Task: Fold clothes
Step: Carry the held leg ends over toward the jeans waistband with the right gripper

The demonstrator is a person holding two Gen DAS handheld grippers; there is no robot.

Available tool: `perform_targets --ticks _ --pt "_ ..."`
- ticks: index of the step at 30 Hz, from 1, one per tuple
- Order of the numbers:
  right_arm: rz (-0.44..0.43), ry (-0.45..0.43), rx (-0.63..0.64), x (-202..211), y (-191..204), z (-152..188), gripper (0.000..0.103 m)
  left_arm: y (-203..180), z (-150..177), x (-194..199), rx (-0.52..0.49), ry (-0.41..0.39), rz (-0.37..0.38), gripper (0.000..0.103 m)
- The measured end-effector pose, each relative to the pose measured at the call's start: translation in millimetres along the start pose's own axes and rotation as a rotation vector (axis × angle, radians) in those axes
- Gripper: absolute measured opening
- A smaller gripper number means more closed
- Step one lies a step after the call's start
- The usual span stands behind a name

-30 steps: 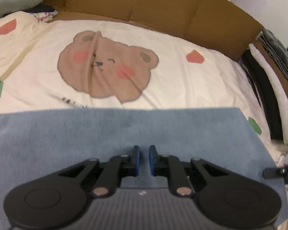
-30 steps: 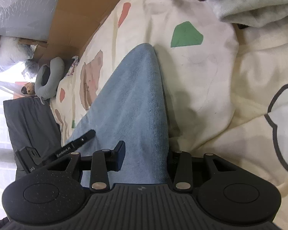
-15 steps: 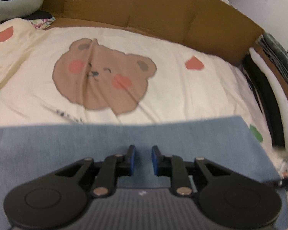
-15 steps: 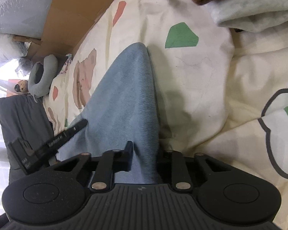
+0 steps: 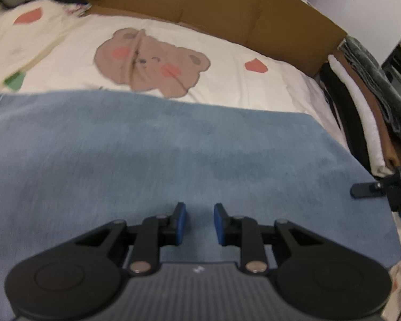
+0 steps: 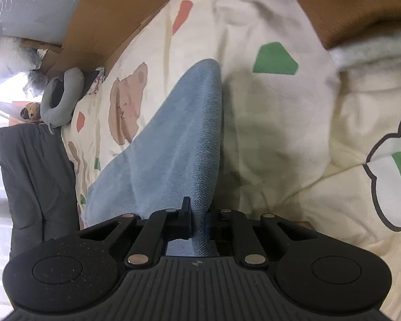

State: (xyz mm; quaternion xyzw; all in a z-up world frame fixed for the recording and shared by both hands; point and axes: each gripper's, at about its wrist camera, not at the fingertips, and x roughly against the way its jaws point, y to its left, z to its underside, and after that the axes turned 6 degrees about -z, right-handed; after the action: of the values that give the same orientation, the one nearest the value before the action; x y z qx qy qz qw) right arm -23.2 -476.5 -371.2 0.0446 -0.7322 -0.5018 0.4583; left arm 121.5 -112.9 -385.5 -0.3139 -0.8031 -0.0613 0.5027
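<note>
A blue denim garment (image 5: pixel 173 160) lies spread flat on a cream bedspread with a bear print (image 5: pixel 152 61). My left gripper (image 5: pixel 197 223) hovers over its near part with the blue pads apart and nothing between them. In the right wrist view my right gripper (image 6: pixel 199 214) is shut on the edge of the blue garment (image 6: pixel 179 139), which rises as a fold from the jaws toward the bear print. The right gripper also shows at the right edge of the left wrist view (image 5: pixel 387 187).
A brown cardboard wall (image 5: pixel 227 8) runs along the far side of the bed. A stack of folded clothes (image 5: pixel 361 101) stands at the right. A grey neck pillow (image 6: pixel 61 96) and a dark grey garment (image 6: pixel 34 176) lie at the bed's far left.
My right gripper has closed on the garment's edge. My left gripper's jaws have opened wider, and its view has shifted so more of the blue garment shows ahead.
</note>
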Motion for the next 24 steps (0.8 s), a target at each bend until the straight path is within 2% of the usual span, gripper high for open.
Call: perform_targets --ticks 4,13,20,24 --pt "0.008 0.014 0.011 4 17 -1 0.006 8 12 10 0.034 0.013 0.023 0.027" --pt "0.071 0.066 0.112 9 85 -6 0.006 18 36 24 0.106 0.021 0.068 0.028" --pt "0.153 0.12 0.189 5 137 -7 0.006 26 64 44 0.165 0.005 0.104 0.024" --pt "0.185 0.16 0.249 -1 171 -6 0.006 31 78 51 0.2 0.027 0.14 0.021"
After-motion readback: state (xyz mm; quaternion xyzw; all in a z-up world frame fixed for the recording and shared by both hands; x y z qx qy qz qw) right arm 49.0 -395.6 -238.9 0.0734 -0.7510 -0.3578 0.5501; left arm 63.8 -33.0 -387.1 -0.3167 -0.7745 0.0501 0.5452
